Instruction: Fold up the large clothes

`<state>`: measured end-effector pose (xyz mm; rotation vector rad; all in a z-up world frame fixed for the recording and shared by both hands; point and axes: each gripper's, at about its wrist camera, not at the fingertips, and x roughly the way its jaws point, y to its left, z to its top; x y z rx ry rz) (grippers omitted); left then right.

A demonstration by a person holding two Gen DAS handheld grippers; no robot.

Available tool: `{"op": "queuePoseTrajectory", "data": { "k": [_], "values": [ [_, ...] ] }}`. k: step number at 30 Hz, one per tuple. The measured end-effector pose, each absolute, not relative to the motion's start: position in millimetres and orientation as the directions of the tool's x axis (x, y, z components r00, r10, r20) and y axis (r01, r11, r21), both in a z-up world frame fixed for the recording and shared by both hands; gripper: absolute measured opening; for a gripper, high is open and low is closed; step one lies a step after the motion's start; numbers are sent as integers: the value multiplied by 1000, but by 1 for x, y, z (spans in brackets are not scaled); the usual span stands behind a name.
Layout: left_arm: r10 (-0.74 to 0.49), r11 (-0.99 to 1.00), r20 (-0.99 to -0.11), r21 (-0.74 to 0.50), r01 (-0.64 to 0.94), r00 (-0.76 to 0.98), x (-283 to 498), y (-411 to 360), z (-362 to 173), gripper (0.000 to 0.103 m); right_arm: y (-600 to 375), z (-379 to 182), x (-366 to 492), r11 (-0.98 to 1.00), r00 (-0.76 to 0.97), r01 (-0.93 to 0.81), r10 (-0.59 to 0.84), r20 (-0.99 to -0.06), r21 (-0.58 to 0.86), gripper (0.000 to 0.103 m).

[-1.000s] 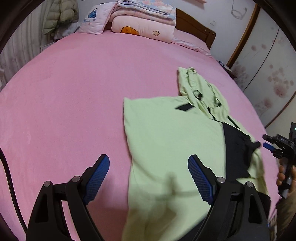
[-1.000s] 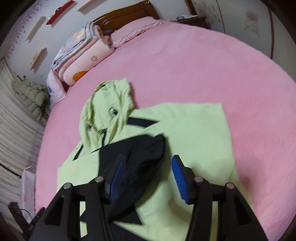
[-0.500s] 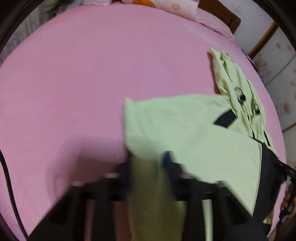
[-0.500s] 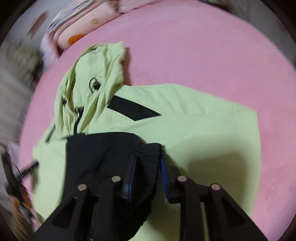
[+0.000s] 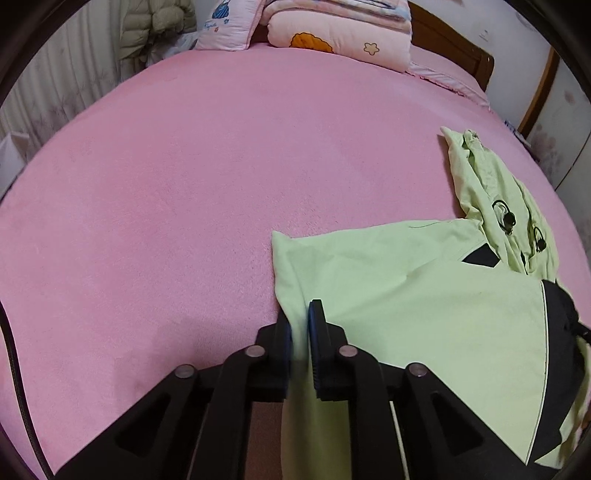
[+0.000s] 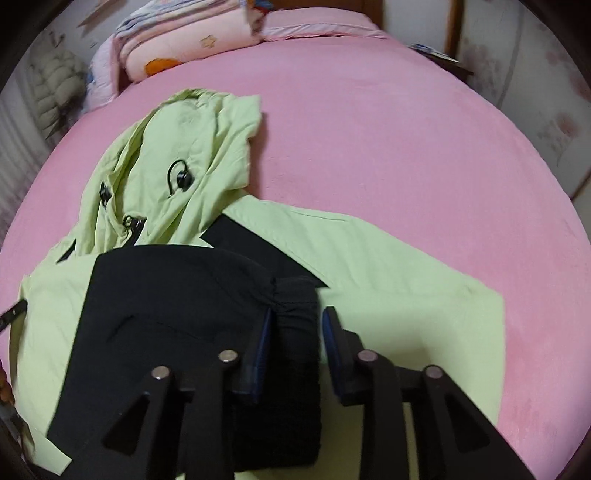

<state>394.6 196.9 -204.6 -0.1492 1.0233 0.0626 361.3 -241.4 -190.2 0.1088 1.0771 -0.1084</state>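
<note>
In the left wrist view, my left gripper (image 5: 300,341) is sitting at the bottom centre of the frame, and it is pinching the left edge of the light green jacket (image 5: 424,314) between its blue pads (image 5: 316,332). The jacket is lying across the lower right of the frame on the pink bed (image 5: 203,192), with its hood (image 5: 491,195) trailing toward the right edge. A black sleeve (image 5: 559,354) is lying over the green fabric at the far right. Folded bedding (image 5: 343,35) and a pillow (image 5: 227,24) are stacked along the top of the frame, and a padded coat (image 5: 155,22) is hanging in the upper left.

In the right wrist view, my right gripper (image 6: 295,343) is showing at the bottom centre, its fingers closed in on the ribbed black cuff (image 6: 295,317) of the sleeve (image 6: 170,314), which is bunching between them. The sleeve is spreading over the lower left of the frame on top of the jacket (image 6: 399,295). The hood (image 6: 184,155) is lying crumpled in the upper left of the frame, and the bed (image 6: 424,140) is filling the right side. The bedding (image 6: 192,40) is blurring at the top left.
</note>
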Motion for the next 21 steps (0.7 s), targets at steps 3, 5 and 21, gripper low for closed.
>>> {"op": "queuePoseTrajectory", "data": {
  "k": [3, 5, 21],
  "values": [
    [6, 988, -836, -79, -131, 548, 388, 192, -184, 30, -239, -170, 347, 985, 496, 171, -106, -862, -23, 37],
    [-25, 988, -809, -107, -107, 587, 377, 181, -161, 39, -232, -152, 334, 986, 547, 164, -81, -833, 11, 38],
    [-52, 992, -832, -109, -71, 553, 303, 124, -205, 67, -142, -199, 303, 999, 527, 33, 1, -850, 21, 36]
  ]
}}
